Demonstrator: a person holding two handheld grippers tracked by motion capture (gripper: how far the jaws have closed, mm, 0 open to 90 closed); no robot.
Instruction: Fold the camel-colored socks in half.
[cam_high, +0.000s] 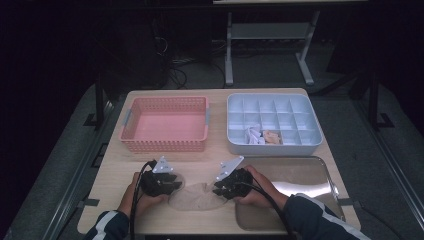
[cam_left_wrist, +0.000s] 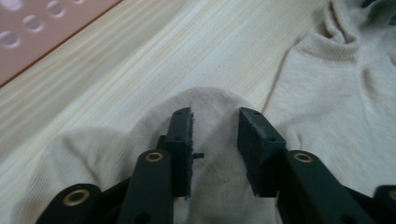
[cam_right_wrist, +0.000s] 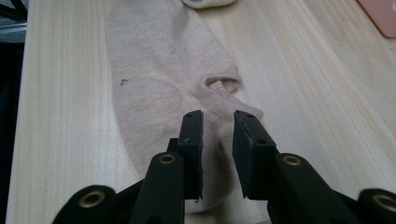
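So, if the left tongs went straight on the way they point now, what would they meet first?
Most likely the sock: the left tongs point down at its rounded end, cloth showing between the jaws. Depth is unclear.

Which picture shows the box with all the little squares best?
The high view: the white divided box sits whole at the table's far right, a few compartments filled. The two gripper views look at a beige sock on the wood instead.

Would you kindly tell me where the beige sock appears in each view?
High view: the beige sock lies bottom centre, between both hands.
Left gripper view: it lies under the tongs.
Right gripper view: it stretches upward from the tongs.
Shared landmark: the pink basket.
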